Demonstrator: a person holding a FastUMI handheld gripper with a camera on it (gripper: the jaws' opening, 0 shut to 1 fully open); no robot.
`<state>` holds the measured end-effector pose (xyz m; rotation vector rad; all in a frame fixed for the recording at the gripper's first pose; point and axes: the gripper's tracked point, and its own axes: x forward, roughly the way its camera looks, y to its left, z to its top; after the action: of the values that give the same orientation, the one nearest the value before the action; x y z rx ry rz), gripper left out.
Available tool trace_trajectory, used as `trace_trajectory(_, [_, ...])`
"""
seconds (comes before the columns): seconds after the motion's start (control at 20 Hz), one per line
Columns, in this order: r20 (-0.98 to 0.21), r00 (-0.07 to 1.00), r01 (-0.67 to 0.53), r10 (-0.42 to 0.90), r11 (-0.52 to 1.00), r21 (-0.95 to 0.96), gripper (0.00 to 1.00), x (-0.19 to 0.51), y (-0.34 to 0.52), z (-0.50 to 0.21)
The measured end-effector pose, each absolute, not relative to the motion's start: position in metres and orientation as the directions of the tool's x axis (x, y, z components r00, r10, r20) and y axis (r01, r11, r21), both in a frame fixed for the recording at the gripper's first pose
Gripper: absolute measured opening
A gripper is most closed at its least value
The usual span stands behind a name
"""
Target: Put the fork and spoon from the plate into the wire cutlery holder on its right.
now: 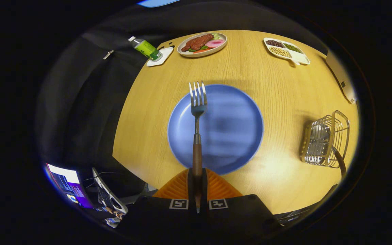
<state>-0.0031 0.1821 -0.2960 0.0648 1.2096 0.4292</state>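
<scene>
Fingers of your gripper (197, 185) are closed on the wooden handle of the metal fork (197, 129), one on each side, so the fork is pinched between them and points straight ahead. Its tines reach out over the far-left part of the round blue plate (230, 126), which sits just ahead of your fingers on the light wooden table (277, 85); the fork looks lifted above the plate rather than lying on it. You have the wire cutlery holder (325, 139) to the right of the blue plate, near the table's edge, with a dark curved handle showing at its near side. Whether that is the spoon, you cannot tell. Beyond the blue plate, at the table's far side, stands a pale oval dish of sausages and vegetables (201, 44). Left of that dish a green bottle (145, 48) stands on a white coaster (161, 56), and right of it lies a white divided tray of beans (286, 50).
</scene>
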Motion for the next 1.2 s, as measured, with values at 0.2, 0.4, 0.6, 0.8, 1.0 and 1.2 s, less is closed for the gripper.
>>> trace_trajectory(0.2, [-0.884,0.32,-0.302,0.341,0.921,0.246,0.07,-0.012,0.141,-0.257])
trace_trajectory(0.4, [-0.899,0.322,-0.321,0.297,0.927,0.192,0.07,-0.025,0.089,-0.228])
trace_trajectory(0.6, [-0.924,0.3,-0.319,0.238,0.938,0.138,0.07,-0.03,0.039,-0.206])
trace_trajectory(0.8, [-0.953,0.224,-0.31,0.203,0.942,0.127,0.07,-0.032,0.002,-0.194])
trace_trajectory(1.0, [-0.981,0.128,-0.327,0.143,0.94,0.095,0.07,-0.029,-0.035,-0.19])
trace_trajectory(1.2, [-0.998,0.018,-0.392,0.058,0.919,0.047,0.07,-0.023,-0.064,-0.194])
